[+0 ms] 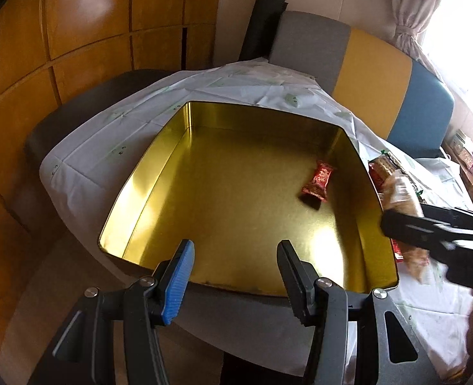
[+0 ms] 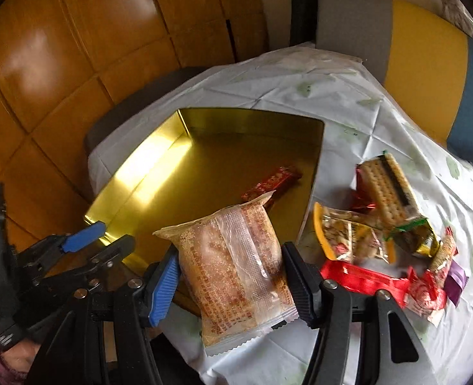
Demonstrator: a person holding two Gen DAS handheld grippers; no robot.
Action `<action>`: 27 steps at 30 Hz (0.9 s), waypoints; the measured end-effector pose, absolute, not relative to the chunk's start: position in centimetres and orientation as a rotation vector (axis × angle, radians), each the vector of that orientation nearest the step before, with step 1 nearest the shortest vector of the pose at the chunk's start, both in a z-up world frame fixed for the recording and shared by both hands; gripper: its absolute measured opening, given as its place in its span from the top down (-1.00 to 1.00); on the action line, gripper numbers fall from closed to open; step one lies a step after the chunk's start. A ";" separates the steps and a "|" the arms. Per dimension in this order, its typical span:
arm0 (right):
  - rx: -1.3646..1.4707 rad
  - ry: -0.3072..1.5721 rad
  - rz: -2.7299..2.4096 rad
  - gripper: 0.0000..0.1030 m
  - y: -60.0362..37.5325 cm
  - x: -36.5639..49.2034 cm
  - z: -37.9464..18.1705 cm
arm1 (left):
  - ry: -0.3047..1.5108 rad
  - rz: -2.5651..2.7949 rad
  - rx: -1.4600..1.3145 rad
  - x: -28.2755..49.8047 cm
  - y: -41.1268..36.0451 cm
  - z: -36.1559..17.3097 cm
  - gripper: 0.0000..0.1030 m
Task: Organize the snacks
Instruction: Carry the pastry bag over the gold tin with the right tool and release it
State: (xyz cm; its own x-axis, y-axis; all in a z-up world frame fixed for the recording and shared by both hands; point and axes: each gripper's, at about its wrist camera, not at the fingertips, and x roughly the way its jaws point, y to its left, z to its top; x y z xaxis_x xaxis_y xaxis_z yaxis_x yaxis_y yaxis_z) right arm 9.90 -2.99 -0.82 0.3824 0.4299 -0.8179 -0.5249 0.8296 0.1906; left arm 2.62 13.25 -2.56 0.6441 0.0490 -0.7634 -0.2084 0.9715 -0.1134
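Note:
A gold tin box (image 1: 159,173) (image 2: 133,173) lies open on the white tablecloth. One red wrapped candy (image 1: 318,181) (image 2: 273,183) lies inside it. My left gripper (image 1: 234,260) is open and empty at the tin's near rim; it also shows in the right wrist view (image 2: 105,240). My right gripper (image 2: 231,276) is shut on a clear-wrapped sesame cake packet (image 2: 236,269), held above the tin's right edge; the packet appears blurred in the left wrist view (image 1: 400,192). A pile of loose snacks (image 2: 384,231) lies right of the tin.
The white tablecloth (image 2: 348,102) covers a small table. A grey, yellow and blue sofa (image 1: 374,73) stands behind it. Wooden cabinet panels (image 1: 76,48) are on the left. A cracker pack (image 2: 387,189) tops the snack pile.

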 end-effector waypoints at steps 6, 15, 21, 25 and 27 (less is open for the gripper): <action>-0.166 1.035 0.589 -0.23 -0.9 10.4 -3.2 | 0.869 0.141 -0.195 2.7 13.0 -3.0 -0.06; -0.128 0.983 0.566 -0.24 -2.7 9.9 -3.2 | 0.864 0.125 -0.175 2.7 12.4 -2.9 -0.06; -0.070 0.952 0.530 -0.24 -5.2 9.6 -2.2 | 0.863 0.092 -0.143 2.7 11.3 -2.6 -0.06; -0.035 0.944 0.499 -0.24 -7.0 9.5 -1.8 | 0.856 0.058 -0.104 2.5 10.0 -2.1 -0.06; -0.025 0.941 0.483 -0.24 -8.0 9.5 -1.7 | 0.854 0.038 -0.092 2.4 9.4 -1.9 -0.14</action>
